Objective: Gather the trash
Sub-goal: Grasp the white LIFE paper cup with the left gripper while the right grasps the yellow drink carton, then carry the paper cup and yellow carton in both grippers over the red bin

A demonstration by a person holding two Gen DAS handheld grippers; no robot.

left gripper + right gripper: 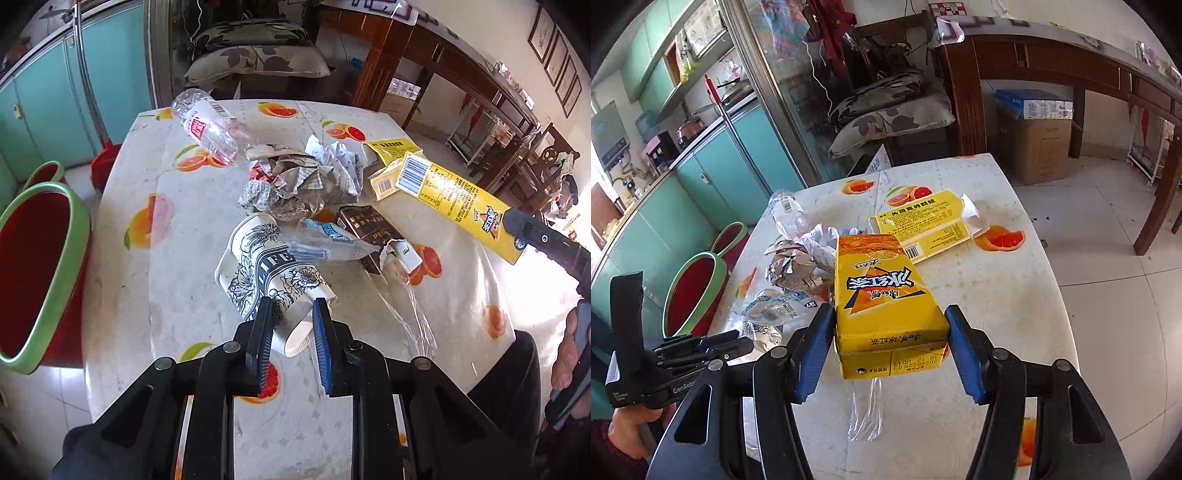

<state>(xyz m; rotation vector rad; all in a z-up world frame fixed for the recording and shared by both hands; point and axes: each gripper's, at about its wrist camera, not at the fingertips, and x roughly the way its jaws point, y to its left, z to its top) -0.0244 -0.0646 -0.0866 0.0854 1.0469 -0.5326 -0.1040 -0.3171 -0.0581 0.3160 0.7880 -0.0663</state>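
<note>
Yellow carton between right claw pads

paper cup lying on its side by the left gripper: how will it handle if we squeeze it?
Paper cup looks thin-walled and already dented, so it would probably crush rather than resist. Likely very light. On its side it may roll or skid on the glossy tablecloth as the left gripper closes.
</note>
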